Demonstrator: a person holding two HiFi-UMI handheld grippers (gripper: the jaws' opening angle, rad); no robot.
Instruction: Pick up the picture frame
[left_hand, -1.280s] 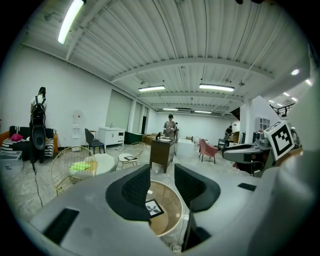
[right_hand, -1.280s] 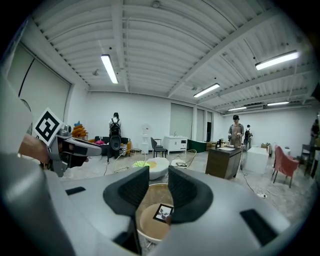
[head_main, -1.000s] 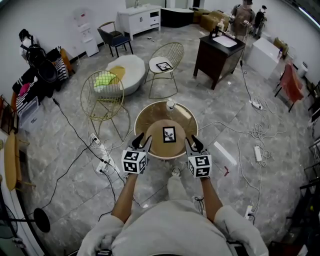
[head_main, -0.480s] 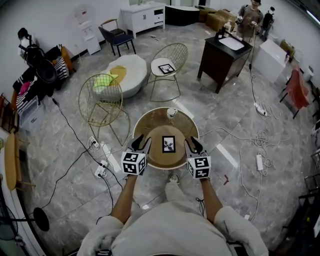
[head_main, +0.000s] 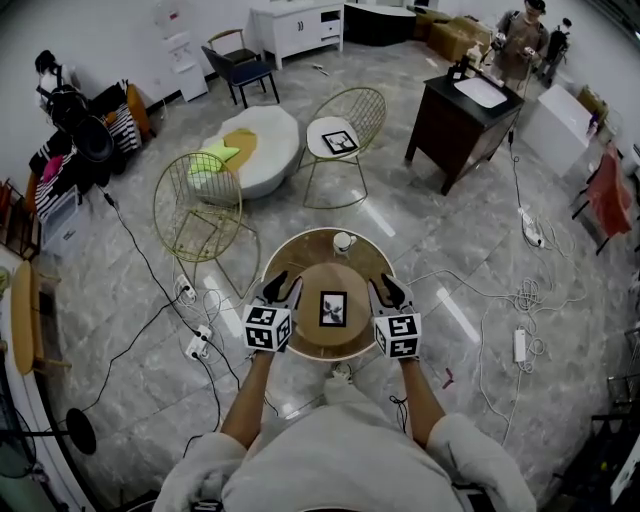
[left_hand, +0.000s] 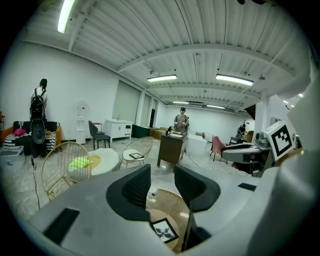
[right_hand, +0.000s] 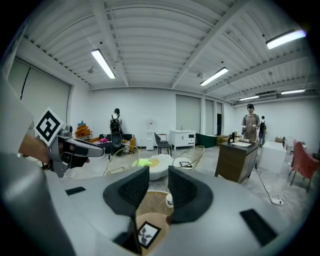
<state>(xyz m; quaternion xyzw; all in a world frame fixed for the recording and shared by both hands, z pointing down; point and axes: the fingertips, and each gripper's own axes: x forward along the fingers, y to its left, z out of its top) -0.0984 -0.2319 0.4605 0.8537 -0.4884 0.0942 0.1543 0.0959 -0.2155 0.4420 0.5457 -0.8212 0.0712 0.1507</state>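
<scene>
**Both claws open, frame not yet gripped**

L claw (head_main: 284, 289) & R claw (head_main: 386, 291): jaws apart, nothing btwn them. They hover either side of the picture frame (head_main: 333, 308), which lies flat on the round worktop (head_main: 292, 250). Risk: a flat frame offers little edge to pinch, so it may skid twd the rim.

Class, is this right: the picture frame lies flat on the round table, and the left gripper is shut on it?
No: the left gripper is open and empty, as the left gripper view shows. The picture frame lies flat on the round table.
</scene>
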